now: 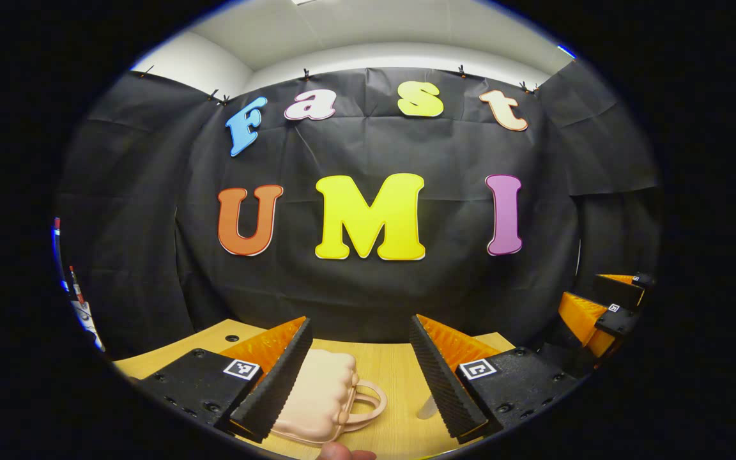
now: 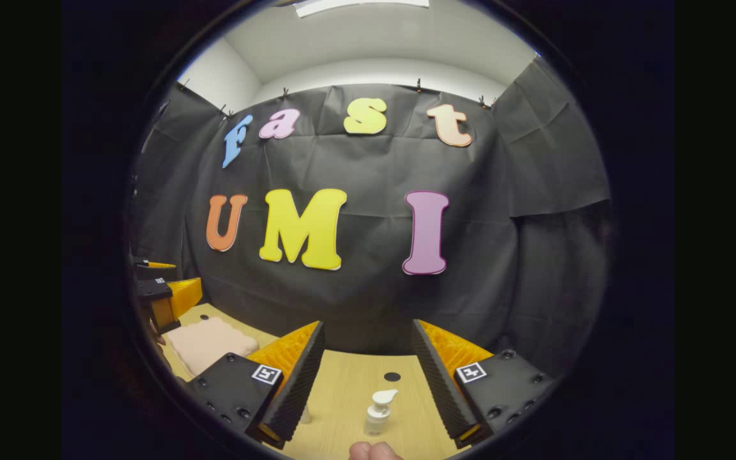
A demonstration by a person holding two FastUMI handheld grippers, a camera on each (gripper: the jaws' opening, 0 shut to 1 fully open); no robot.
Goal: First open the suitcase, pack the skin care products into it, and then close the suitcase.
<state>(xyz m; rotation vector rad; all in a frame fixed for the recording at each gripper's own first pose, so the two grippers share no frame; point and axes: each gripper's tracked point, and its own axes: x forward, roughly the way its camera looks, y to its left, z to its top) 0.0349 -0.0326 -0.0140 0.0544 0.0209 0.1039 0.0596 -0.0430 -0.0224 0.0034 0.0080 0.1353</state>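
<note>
Still at step one, suitcase shut on the surface.
Both grippers, left and right, spread and empty; next, left needs the lid edge.

I see a pale peach-pink suitcase with a ribbed, scalloped surface lying on the light yellow wood-grain desk. A pump bottle is white with a clear body. Small dark round holes dot the desk, and the booth wall is black cloth.
</note>
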